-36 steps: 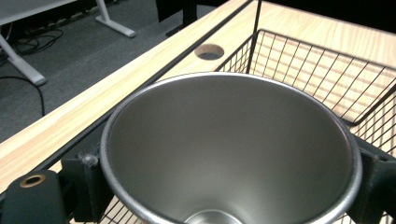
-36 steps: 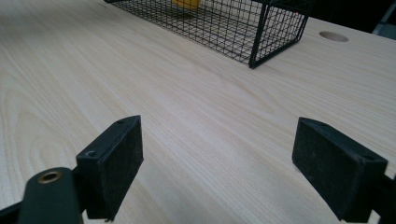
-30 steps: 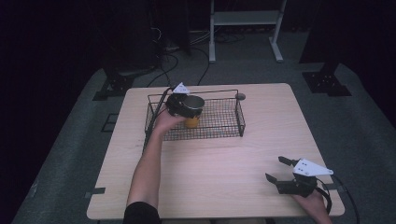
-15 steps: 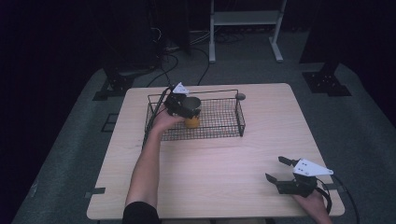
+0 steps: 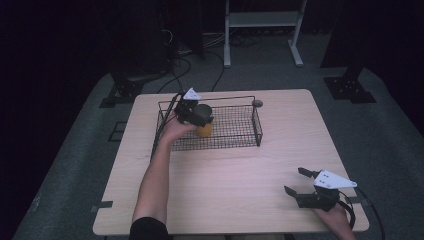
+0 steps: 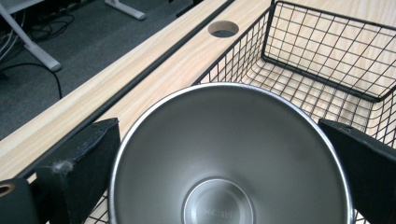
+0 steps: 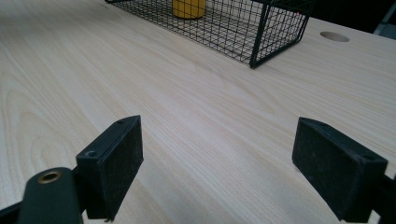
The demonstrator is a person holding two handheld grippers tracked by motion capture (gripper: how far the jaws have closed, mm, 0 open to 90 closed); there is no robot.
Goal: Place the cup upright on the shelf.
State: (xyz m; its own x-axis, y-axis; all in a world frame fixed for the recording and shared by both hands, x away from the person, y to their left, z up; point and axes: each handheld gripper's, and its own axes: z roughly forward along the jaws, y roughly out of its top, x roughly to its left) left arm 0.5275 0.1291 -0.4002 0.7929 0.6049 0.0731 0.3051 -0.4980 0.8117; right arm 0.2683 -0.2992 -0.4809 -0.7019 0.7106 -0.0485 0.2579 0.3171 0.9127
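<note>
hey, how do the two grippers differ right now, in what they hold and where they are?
The left gripper is closed on a yellow steel cup; the right gripper is open and holds nothing. The left gripper sits over the wire basket at the far side of the table; the right gripper rests low near the table's near right corner. Both have black jaws and a grey three-cornered plate on top.

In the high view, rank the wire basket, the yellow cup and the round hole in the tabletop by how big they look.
1. Wire basket, by far the largest.
2. Yellow cup, partly hidden by the left hand-held gripper, so only part of it can be judged.
3. Round hole, looks slightly smaller than the cup; close, so unsure.
</note>
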